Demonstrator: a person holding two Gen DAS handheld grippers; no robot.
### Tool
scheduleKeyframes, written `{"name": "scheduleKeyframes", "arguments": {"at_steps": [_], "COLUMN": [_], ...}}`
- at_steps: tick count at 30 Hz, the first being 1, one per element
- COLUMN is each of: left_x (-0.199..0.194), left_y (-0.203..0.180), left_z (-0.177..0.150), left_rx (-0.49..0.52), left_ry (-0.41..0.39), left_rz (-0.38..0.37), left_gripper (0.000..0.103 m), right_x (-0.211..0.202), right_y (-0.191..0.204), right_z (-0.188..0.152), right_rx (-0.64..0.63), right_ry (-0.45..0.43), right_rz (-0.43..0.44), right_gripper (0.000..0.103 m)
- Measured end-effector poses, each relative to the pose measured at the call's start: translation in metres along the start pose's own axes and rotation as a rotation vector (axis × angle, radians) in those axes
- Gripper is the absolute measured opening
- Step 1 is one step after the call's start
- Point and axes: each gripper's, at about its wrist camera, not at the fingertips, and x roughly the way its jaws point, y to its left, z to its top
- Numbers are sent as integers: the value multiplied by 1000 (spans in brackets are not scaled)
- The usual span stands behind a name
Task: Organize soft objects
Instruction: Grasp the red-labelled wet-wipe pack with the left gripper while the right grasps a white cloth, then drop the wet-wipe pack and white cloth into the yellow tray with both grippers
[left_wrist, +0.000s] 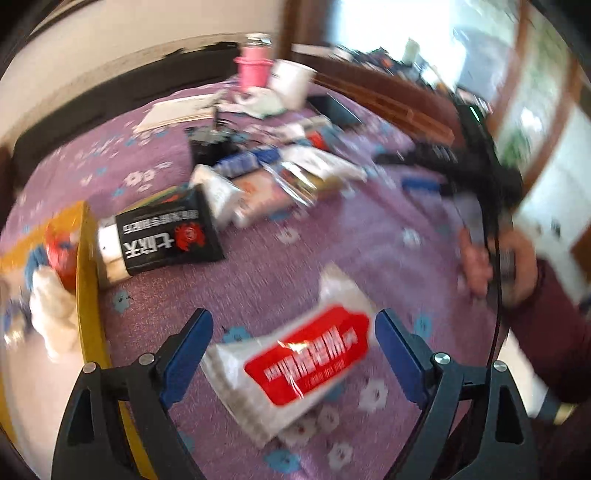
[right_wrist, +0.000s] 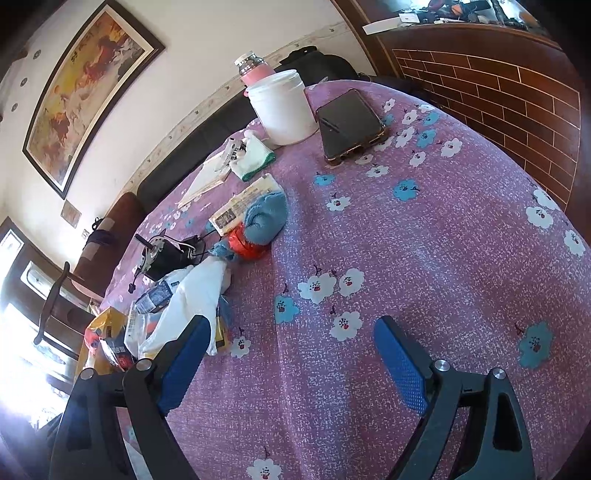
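Note:
In the left wrist view my left gripper (left_wrist: 293, 354) is open, its blue pads on either side of a white tissue pack with a red label (left_wrist: 295, 363) lying on the purple floral tablecloth (left_wrist: 258, 266). A yellow box (left_wrist: 86, 295) at the left holds a white soft item (left_wrist: 51, 314) and a red and blue one (left_wrist: 61, 254). A black packet (left_wrist: 166, 236) lies beside the box. In the right wrist view my right gripper (right_wrist: 291, 354) is open and empty above the cloth. A blue knitted item (right_wrist: 266, 216) and a white bag (right_wrist: 195, 299) lie ahead to the left.
A white tub (right_wrist: 282, 107), a pink bottle (right_wrist: 255, 72) and a dark phone (right_wrist: 351, 123) stand at the far end of the table. Several packets (left_wrist: 280, 177) and a black device (right_wrist: 166, 254) clutter the middle. The person's right hand (left_wrist: 491, 258) shows at the right.

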Motion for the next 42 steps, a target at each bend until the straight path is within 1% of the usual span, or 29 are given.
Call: {"name": "scheduleKeyframes", "arguments": {"at_steps": [3,5,8,10,11,12,13,14,15,18,22,24,28,31,32,34,35,36,37,38,39,42], "left_x": [7,20,40,52,54,52,50,49,46,32,5,-5,-28,-38,-42,-51,-54,-58,-63,-69,-75,-90], "left_y": [-11,-20,-27,-28,-27,-25,-22,-18,-14,-3,16,23,35,48,53,65,69,76,82,88,95,112], "left_z": [-3,-3,-4,-6,-6,-5,-5,-5,-6,-11,-21,-22,-30,-37,-41,-50,-53,-57,-62,-67,-72,-84], "left_rx": [82,138,175,169,154,126,100,73,44,-32,-136,-176,-268,-326,-344,-383,-397,-418,-441,-461,-485,-535], "left_ry": [36,64,95,108,103,89,85,85,77,36,-36,-64,-121,-142,-145,-155,-159,-165,-174,-183,-195,-224], "left_rz": [3,27,66,126,141,129,120,113,104,77,48,32,-10,-10,-4,16,21,26,31,36,44,63], "left_gripper": [93,93,93,94,93,86,65,58,45,45,45,45,45,46,46,46,46,46,46,46,46,46], "right_x": [0,1,1,1,2,2,2,3,3,4,8,18,39,60,65,78,84,87,87,86,84,68], "right_y": [2,3,5,5,6,6,7,8,9,13,22,31,54,73,77,86,90,93,95,95,95,100], "right_z": [0,0,-1,-1,-1,-1,-1,-1,0,3,13,22,34,37,37,33,31,29,28,28,28,27], "right_rx": [-8,-14,-25,-31,-33,-36,-39,-43,-47,-59,-36,-41,-83,-118,-127,-153,-166,-182,-193,-187,-179,-200], "right_ry": [1,2,3,4,4,4,5,7,10,42,73,106,137,173,185,216,234,238,229,230,224,184], "right_rz": [-14,-21,-32,-40,-42,-45,-47,-51,-55,-68,-9,10,0,-9,-12,-20,-17,-23,-25,-12,0,5], "right_gripper": [93,93,93,93,93,93,93,94,94,94,94,94,94,93,90,75,57,46,40,24,21,16]}}
